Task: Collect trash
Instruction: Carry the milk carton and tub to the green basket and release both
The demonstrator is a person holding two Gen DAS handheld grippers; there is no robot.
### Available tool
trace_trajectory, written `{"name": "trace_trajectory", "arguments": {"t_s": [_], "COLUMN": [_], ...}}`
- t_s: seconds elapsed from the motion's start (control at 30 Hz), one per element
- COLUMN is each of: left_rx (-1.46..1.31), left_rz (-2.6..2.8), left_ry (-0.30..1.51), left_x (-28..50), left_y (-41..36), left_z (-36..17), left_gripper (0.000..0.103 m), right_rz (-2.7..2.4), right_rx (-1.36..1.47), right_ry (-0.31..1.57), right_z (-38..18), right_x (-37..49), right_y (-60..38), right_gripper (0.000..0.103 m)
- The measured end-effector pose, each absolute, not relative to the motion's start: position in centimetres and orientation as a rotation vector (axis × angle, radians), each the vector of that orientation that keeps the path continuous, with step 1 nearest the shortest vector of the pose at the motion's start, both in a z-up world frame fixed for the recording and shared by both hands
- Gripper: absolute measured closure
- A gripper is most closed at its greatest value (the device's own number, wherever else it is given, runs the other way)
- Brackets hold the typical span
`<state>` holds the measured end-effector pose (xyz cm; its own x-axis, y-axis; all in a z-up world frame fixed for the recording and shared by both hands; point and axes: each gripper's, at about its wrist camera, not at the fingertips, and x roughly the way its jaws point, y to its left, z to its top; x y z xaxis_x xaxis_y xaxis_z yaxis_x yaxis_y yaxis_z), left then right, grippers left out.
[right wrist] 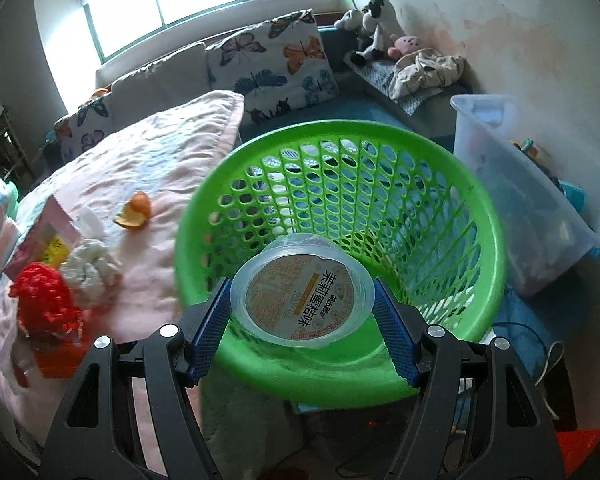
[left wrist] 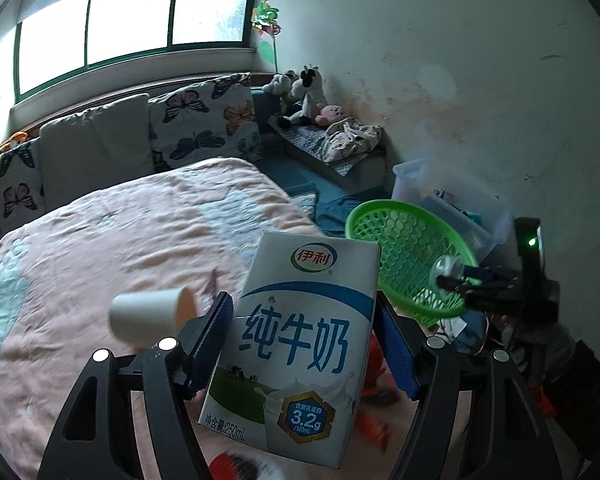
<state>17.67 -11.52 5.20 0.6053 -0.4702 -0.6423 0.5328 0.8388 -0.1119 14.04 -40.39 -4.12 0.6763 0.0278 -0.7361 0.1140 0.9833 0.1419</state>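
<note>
My left gripper is shut on a white and blue milk carton, held above the pink bed. My right gripper is shut on a clear plastic cup with an orange label, held over the near rim of the green mesh basket. The basket also shows in the left wrist view, with the right gripper at its rim. On the bed lie a paper cup, an orange peel, a crumpled white wad, a red wrapper and a pink box.
The pink blanket covers the bed, with butterfly cushions under the window. A clear storage bin stands right of the basket by the wall. Stuffed toys and crumpled cloth sit on a bench in the corner.
</note>
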Motion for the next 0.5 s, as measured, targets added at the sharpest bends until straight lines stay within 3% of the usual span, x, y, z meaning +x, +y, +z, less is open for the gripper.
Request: {"name": "trace_trajectory", "arguments": {"t_s": [0.5], "left_rx": [0.145], "left_rz": [-0.632], "left_ry": [0.790], "left_x": [21.6], "left_y": [-19.8], "left_z": [4.2], "left_gripper": [0.035], "right_rz": [-0.036], "right_rx": [0.211], "right_ry": [0.829], "right_z": [-4.9], "right_x": [15.6], "right_y": [-42.4], "right_gripper": [0.026]}}
